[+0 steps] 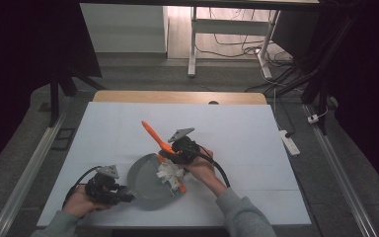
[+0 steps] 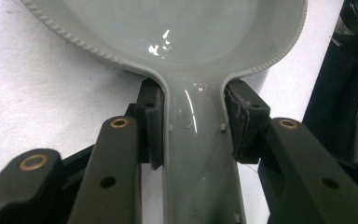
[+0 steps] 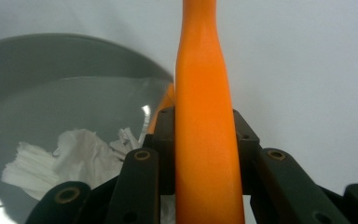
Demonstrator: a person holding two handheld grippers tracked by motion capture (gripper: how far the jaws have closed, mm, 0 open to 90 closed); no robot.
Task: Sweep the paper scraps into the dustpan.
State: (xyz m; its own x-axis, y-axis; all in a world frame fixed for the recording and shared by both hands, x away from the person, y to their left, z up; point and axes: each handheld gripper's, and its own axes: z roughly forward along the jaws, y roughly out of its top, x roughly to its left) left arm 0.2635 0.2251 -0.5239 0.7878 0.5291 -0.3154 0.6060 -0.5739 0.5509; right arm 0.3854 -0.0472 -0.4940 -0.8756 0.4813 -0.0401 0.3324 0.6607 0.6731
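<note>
Scrubbing seems underway: left hand-held gripper (image 1: 127,193) clamps the grey pan (image 1: 145,175) handle, right hand-held gripper (image 1: 181,148) grips the orange brush (image 1: 153,133); next, sweep white bristles (image 1: 169,174) across.

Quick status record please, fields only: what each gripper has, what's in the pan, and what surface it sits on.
left gripper: shut on the grey pan's handle, fingers pressing both sides
right gripper: shut on the orange brush handle, held over the pan's far right rim
grey pan: on the table, holding the brush's white bristles
table: white cover, wooden far edge
</note>
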